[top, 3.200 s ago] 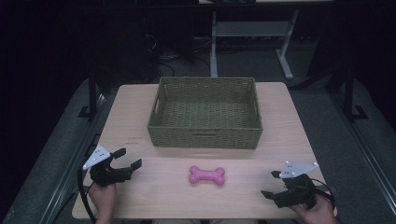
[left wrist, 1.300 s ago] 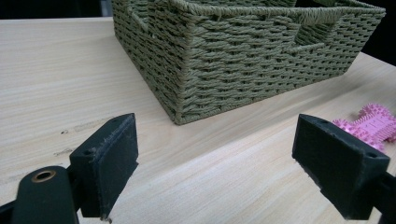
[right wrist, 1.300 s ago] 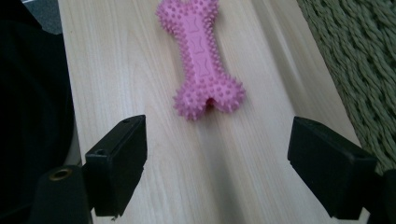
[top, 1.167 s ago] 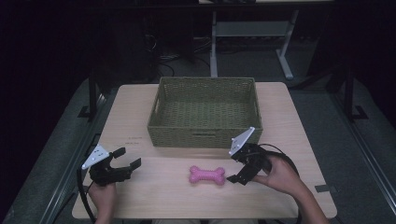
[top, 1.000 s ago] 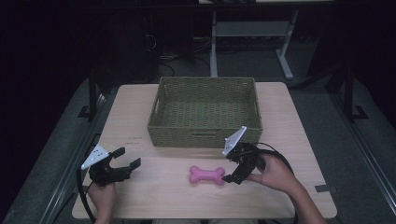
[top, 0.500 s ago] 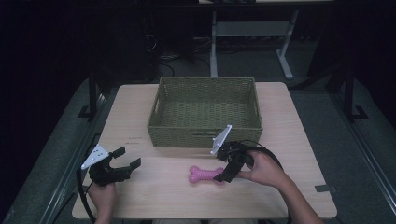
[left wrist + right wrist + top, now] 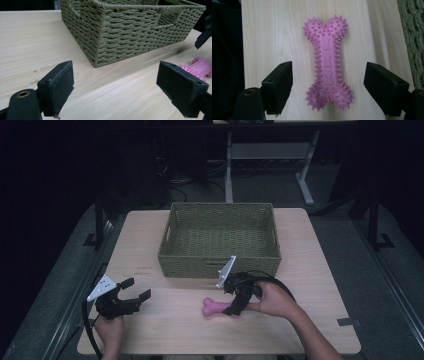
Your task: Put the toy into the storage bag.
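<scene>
A pink spiky bone toy [image 7: 214,307] lies flat on the wooden table [image 7: 310,270], in front of a green woven basket [image 7: 220,265]. My right gripper [image 7: 235,309] hangs over the bone's right end, pointing down. In the right gripper view its jaws stand one on each side of the bone [image 7: 327,60], near the closer knob, with gaps to both pads. The right gripper [image 7: 329,85] is open and its jaws have just been closing a little. My left gripper [image 7: 136,288] rests open at the front left with nothing between its fingers.
The basket [image 7: 130,35] looks empty and stands just beyond the left gripper [image 7: 120,85]; the bone [image 7: 200,67] shows at the right edge of that view. The basket's wall [image 7: 412,37] runs close beside the right gripper. A dark floor and a desk frame lie beyond the table.
The right hand has moved left from the table's right front to the bone, and its jaws now straddle the bone's end. The left gripper has stayed put.
</scene>
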